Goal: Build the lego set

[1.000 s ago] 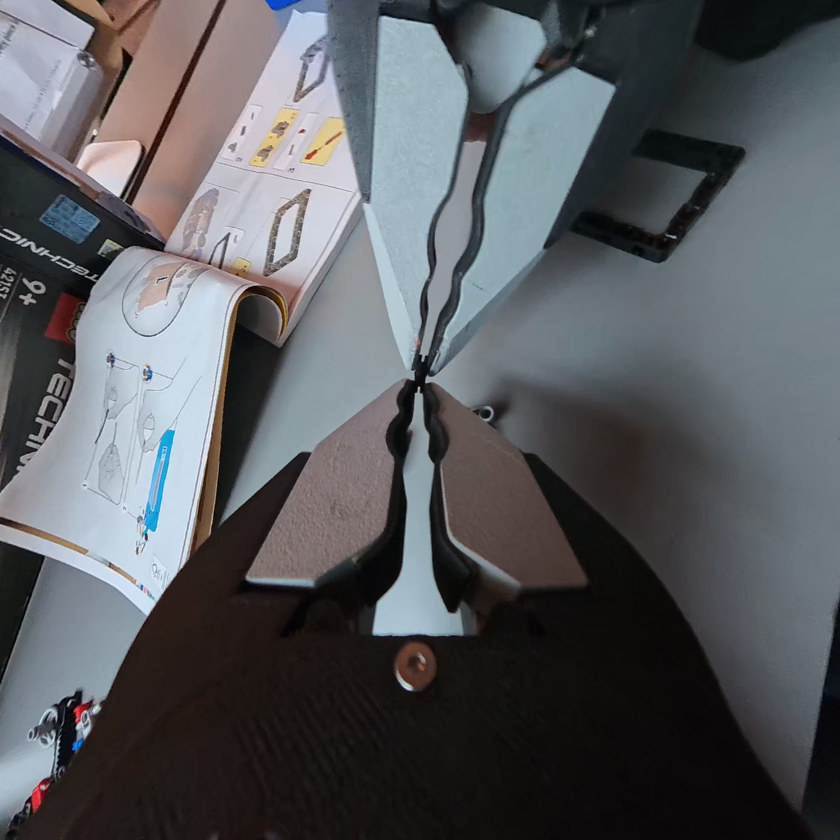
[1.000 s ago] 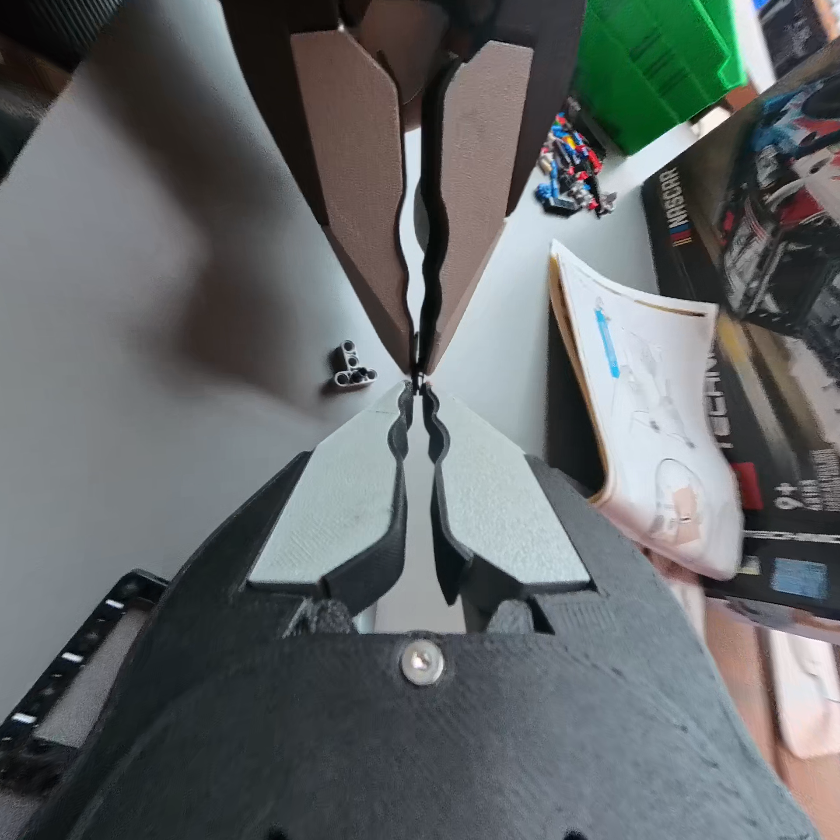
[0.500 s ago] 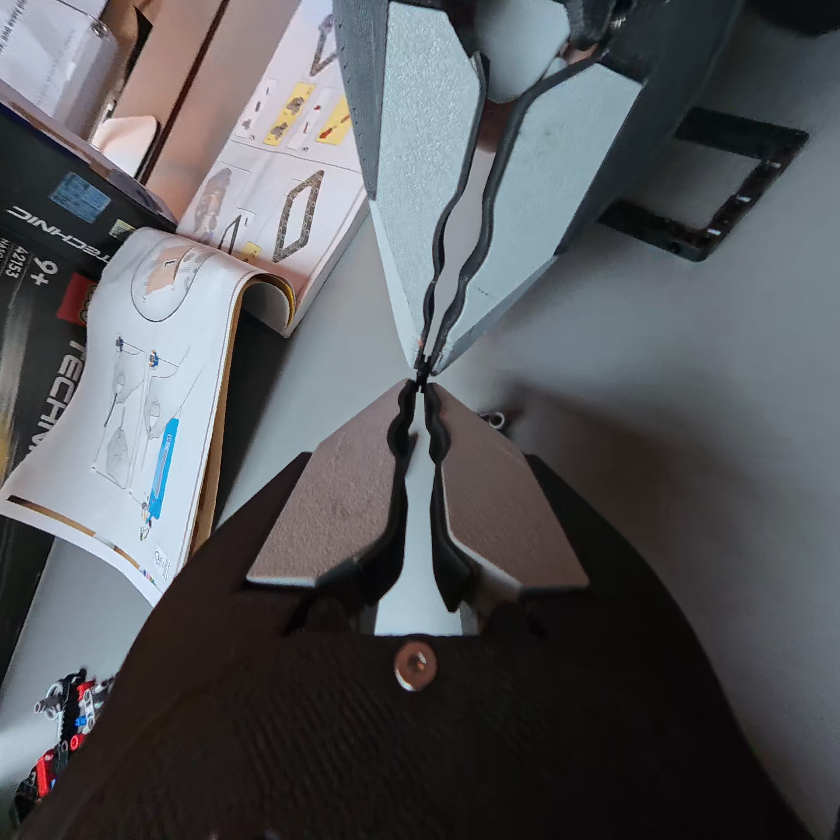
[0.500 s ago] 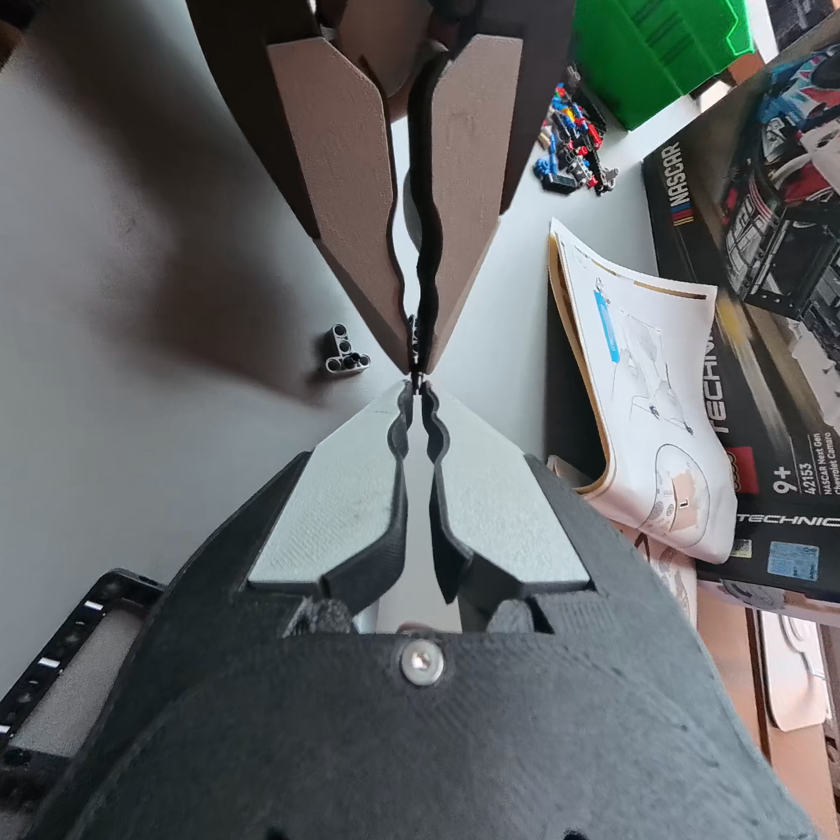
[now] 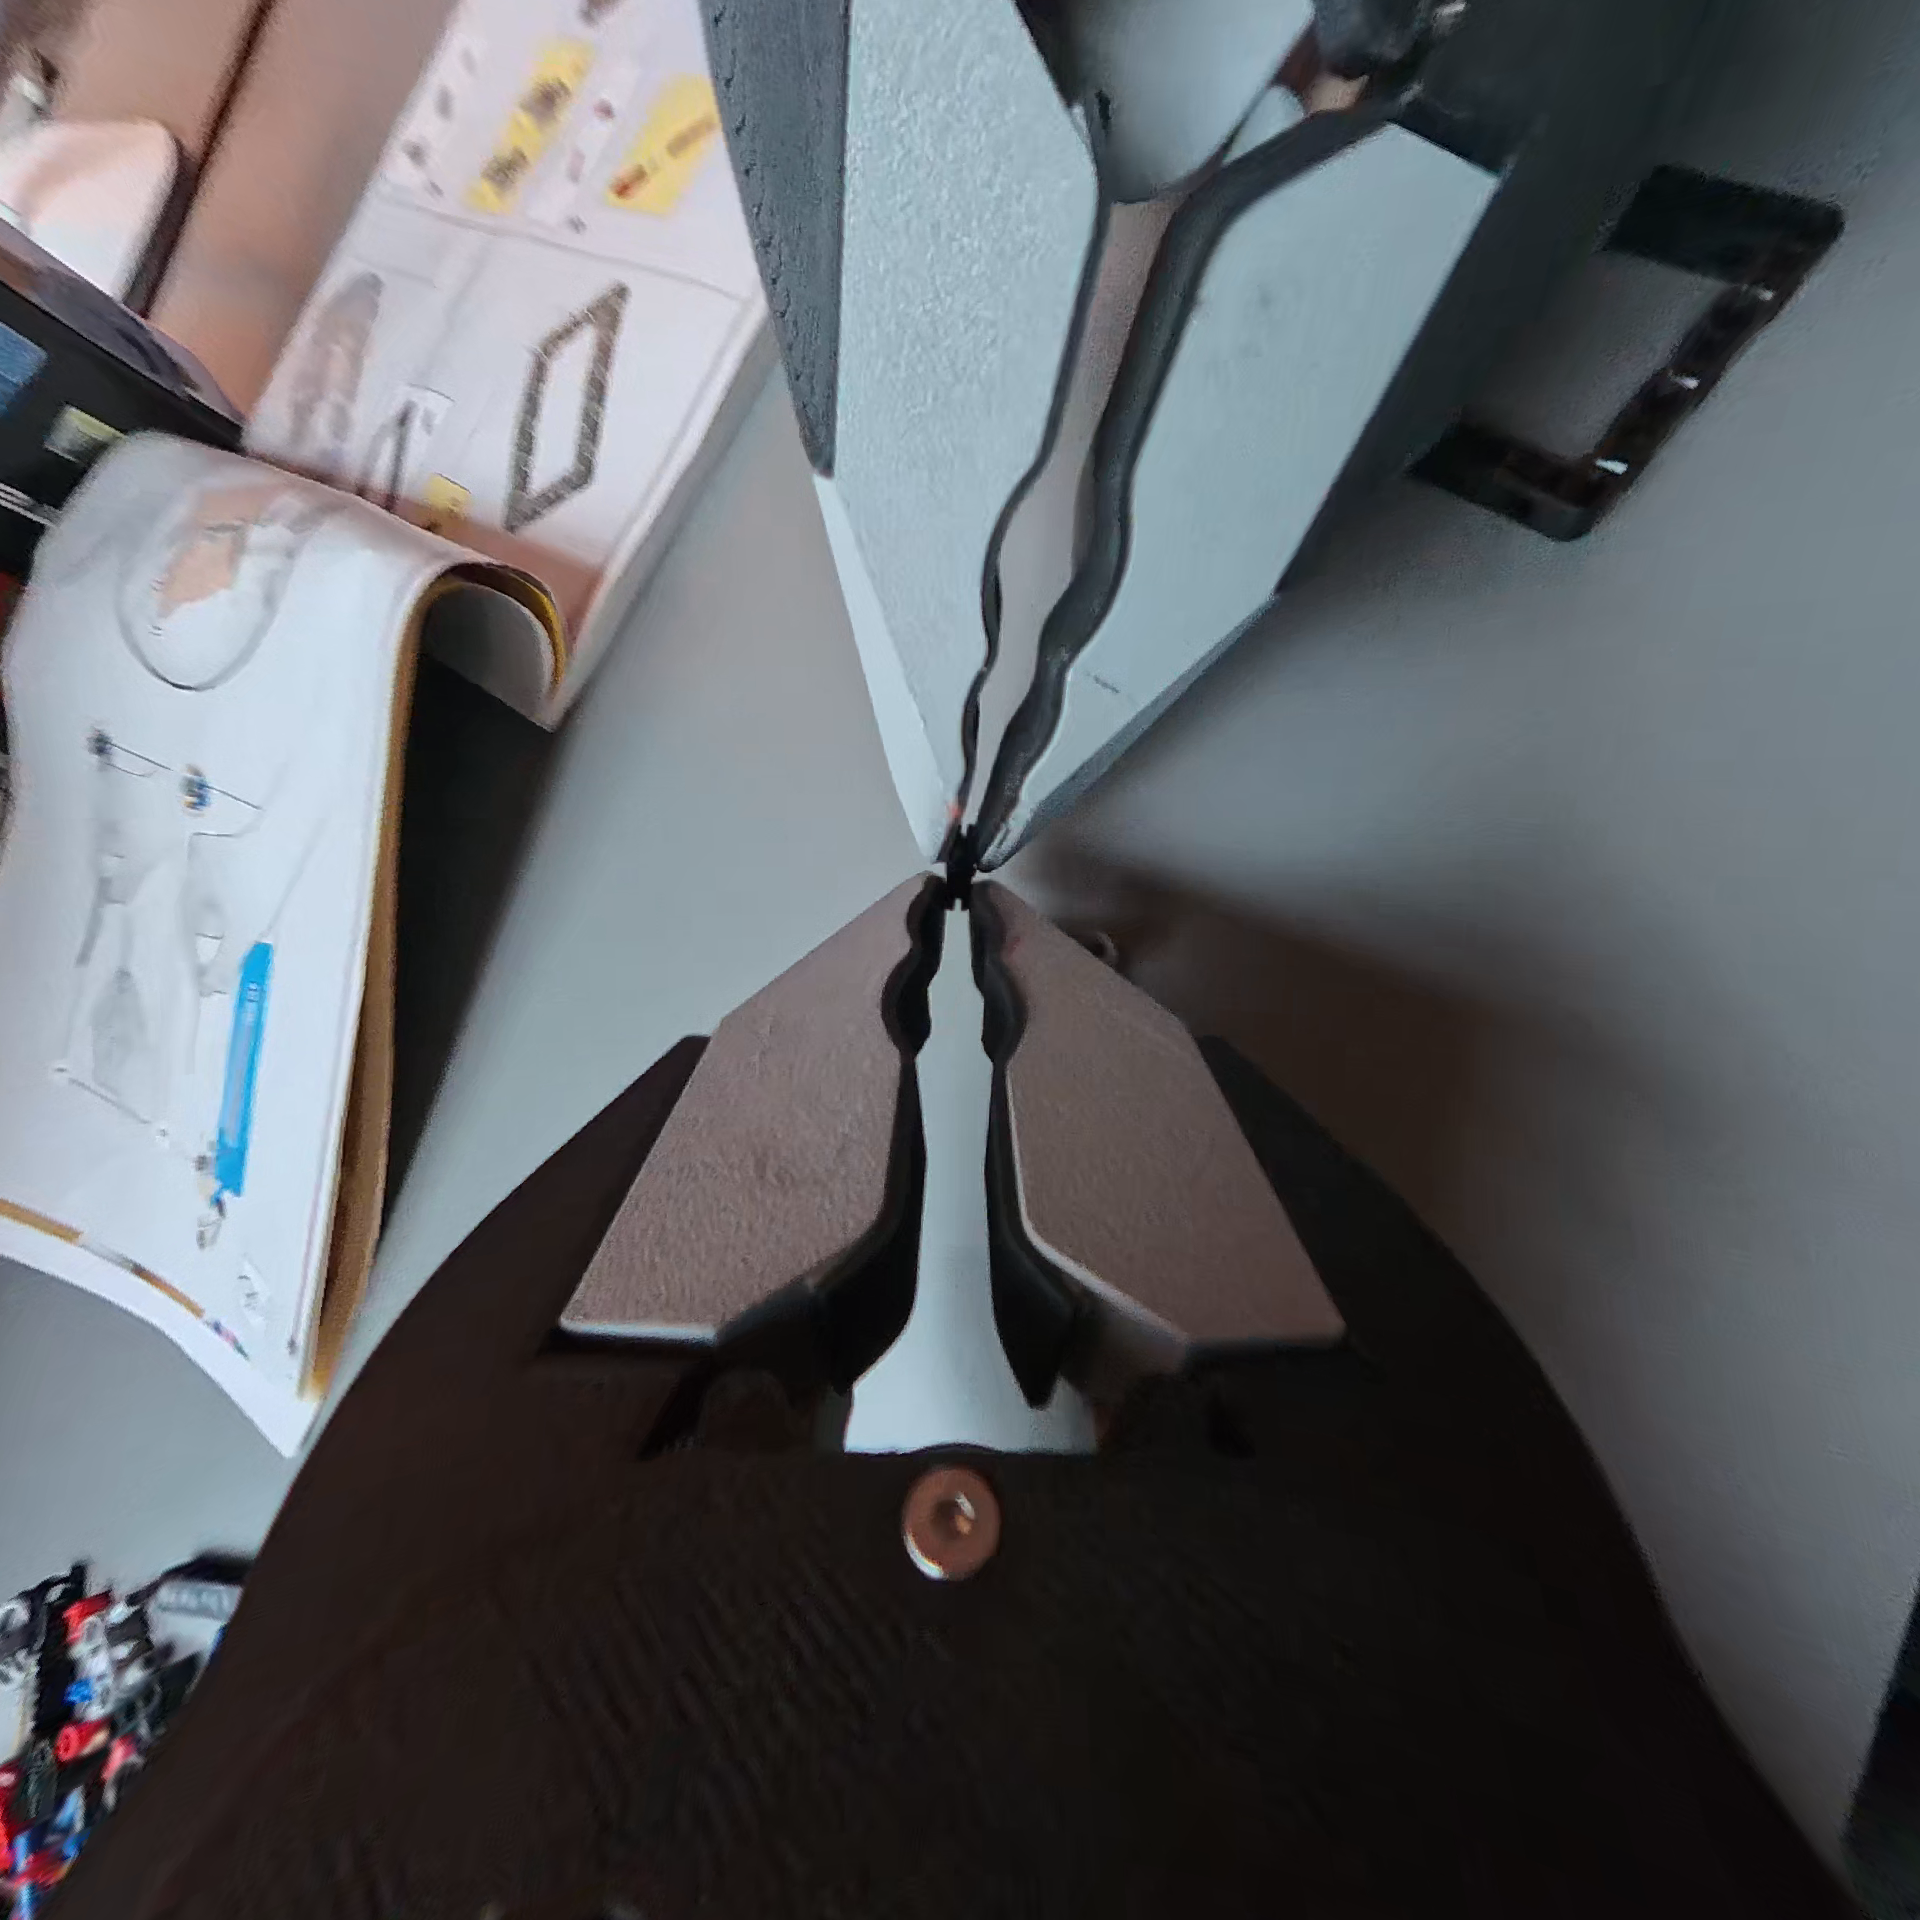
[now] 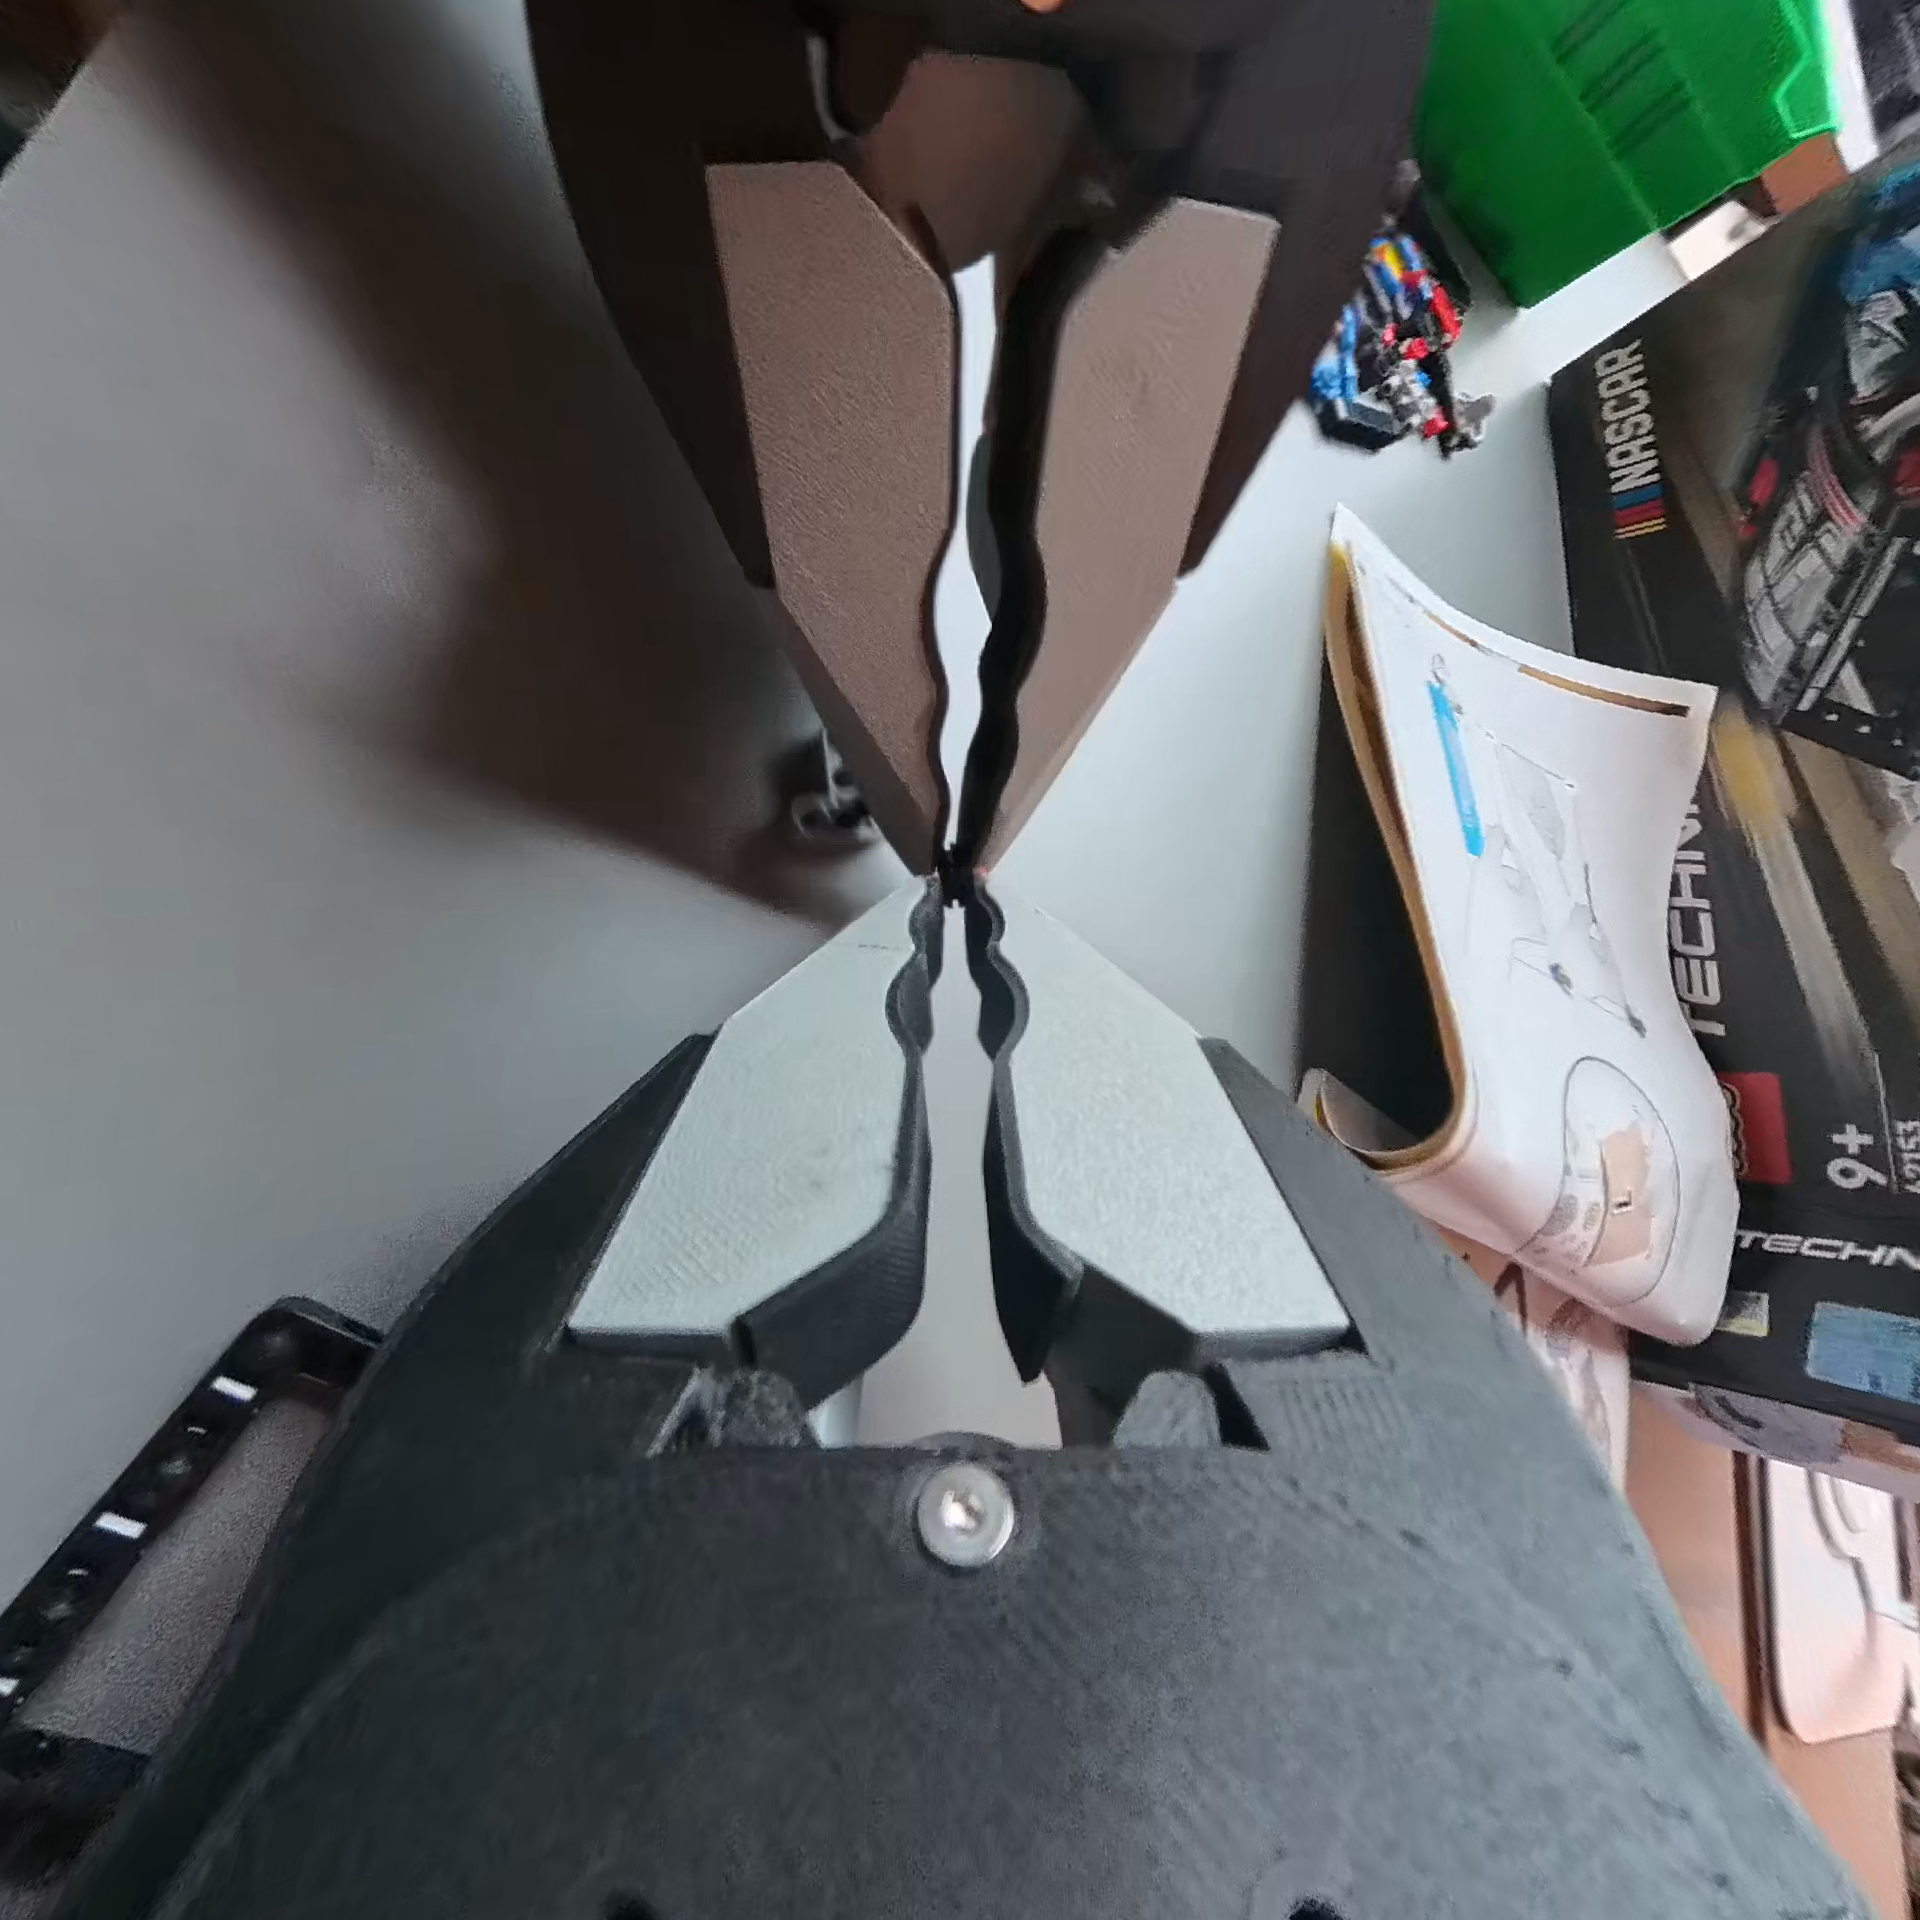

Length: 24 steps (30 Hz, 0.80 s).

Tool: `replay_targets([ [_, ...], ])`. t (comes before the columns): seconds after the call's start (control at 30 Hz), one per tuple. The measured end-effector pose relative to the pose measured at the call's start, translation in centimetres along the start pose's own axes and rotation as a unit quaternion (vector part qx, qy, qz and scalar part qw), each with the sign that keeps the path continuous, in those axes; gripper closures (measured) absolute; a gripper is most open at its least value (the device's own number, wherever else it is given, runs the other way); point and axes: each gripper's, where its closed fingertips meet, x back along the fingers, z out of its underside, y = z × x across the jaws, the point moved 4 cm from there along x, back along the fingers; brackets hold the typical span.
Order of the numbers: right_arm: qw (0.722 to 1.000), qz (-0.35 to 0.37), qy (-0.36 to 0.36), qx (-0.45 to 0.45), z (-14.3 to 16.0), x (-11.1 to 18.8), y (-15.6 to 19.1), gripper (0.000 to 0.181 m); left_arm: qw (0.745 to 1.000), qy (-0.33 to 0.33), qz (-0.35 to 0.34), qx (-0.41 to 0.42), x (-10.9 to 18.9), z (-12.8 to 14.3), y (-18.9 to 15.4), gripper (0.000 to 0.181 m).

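We hold the left gripper (image 5: 954, 896) and the right gripper (image 6: 952, 894) tip to tip above the grey surface (image 5: 1455, 935), each with its fingers clenched on one end of a tiny black lego piece (image 5: 958, 860) between them. The black lego frame (image 5: 1621, 416) lies beyond the right gripper, a small grey connector (image 6: 821, 800) beside the tips, and the open instruction booklet (image 5: 208, 831) off to one side.

Two hand-held grippers: the brown left hand-held gripper (image 5: 951, 896) and the grey right hand-held gripper (image 6: 951, 891). One black lego frame (image 5: 1662, 384) at upper right, one small grey connector (image 6: 826, 795), one open instruction booklet (image 5: 208, 831), one set box (image 6: 1787, 727), one green bin (image 6: 1621, 125), one heap of mixed pieces (image 6: 1392, 332).
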Motion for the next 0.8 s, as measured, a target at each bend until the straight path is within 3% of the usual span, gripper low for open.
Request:
replay_targets([
  [0.1,1.0,0.002,0.019,0.023,0.04,-0.63,0.58,0.18,0.999,0.028,0.017,0.004,-0.49,0.45,-0.23,0.179],
  [0.8,0.998,-0.032,-0.022,-0.039,0.23,-0.15,0.05,0.179,0.999,-0.029,0.017,0.036,0.08,0.44,-0.02,0.18],
])
